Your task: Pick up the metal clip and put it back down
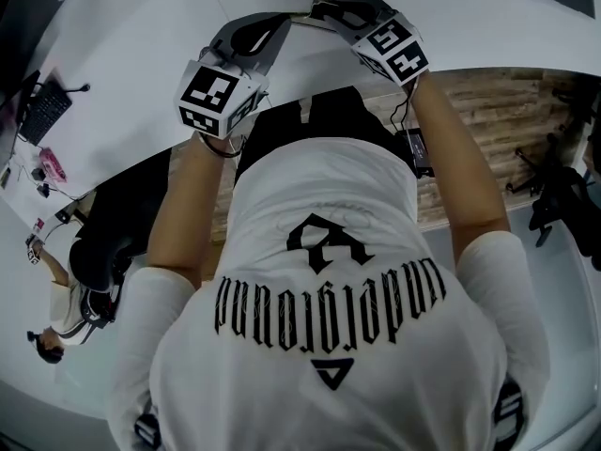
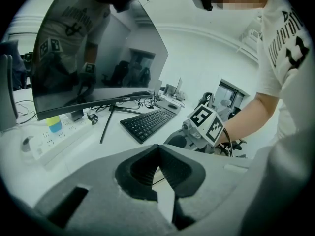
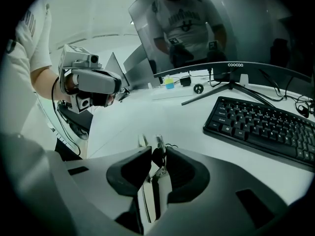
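Observation:
The metal clip (image 3: pixel 157 159) is a small dark clip with two thin silver wire arms. It sits pinched between the jaws of my right gripper (image 3: pixel 158 150), low over the white desk (image 3: pixel 147 112), its arms poking out past the tips. My right gripper is shut on it. My left gripper (image 2: pixel 158 149) has its tips touching and nothing between them. In the head view both grippers are at the desk's near edge, the left gripper (image 1: pixel 275 28) facing the right gripper (image 1: pixel 325 9) a short way apart. The clip cannot be made out there.
A black keyboard (image 3: pixel 266 127) lies right of the clip, in front of a curved monitor (image 3: pixel 216 28) on a thin stand. A white power strip (image 2: pixel 54 136) lies to the left. Another person (image 1: pixel 66 299) sits lower left. Wooden floor (image 1: pixel 507 111) runs beside the desk.

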Tool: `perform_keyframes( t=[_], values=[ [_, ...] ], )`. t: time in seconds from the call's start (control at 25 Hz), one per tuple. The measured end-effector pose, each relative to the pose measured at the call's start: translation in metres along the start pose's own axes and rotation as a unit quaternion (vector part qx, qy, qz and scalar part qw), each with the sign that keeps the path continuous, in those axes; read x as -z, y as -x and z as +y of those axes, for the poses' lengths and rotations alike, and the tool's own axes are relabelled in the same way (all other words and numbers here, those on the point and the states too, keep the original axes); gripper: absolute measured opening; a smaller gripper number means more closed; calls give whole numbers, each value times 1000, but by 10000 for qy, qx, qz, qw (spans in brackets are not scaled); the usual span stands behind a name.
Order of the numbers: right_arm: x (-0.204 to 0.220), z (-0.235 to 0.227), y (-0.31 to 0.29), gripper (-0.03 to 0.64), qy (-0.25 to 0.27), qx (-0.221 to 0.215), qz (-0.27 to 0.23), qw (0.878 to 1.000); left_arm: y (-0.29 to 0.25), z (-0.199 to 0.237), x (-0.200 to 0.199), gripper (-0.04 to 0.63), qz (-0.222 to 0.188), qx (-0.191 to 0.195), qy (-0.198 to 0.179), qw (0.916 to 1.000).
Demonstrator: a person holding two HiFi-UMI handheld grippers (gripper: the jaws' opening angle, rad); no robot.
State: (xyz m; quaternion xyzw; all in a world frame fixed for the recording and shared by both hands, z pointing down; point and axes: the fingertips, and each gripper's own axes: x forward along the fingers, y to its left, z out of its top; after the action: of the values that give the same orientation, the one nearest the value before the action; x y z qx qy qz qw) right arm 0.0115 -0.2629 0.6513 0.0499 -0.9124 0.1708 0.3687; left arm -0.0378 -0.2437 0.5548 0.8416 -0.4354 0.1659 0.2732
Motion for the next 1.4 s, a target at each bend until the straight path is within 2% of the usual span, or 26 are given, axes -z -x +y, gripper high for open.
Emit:
perform_keyframes(
  t=[0.44,1.16,1.4],
  values=[
    [0,12,9,57,33,-63,23,10000,15,-12,-3,12,-184,-35,248,9995],
    [-10,62,36,35,390,347,-81,9986,68,-41,-1,12,-391,46,27,9992],
    [-24,81,49,35,460,534,-252,9972,92,-49,3,12,-475,71,-57,9988]
  ],
)
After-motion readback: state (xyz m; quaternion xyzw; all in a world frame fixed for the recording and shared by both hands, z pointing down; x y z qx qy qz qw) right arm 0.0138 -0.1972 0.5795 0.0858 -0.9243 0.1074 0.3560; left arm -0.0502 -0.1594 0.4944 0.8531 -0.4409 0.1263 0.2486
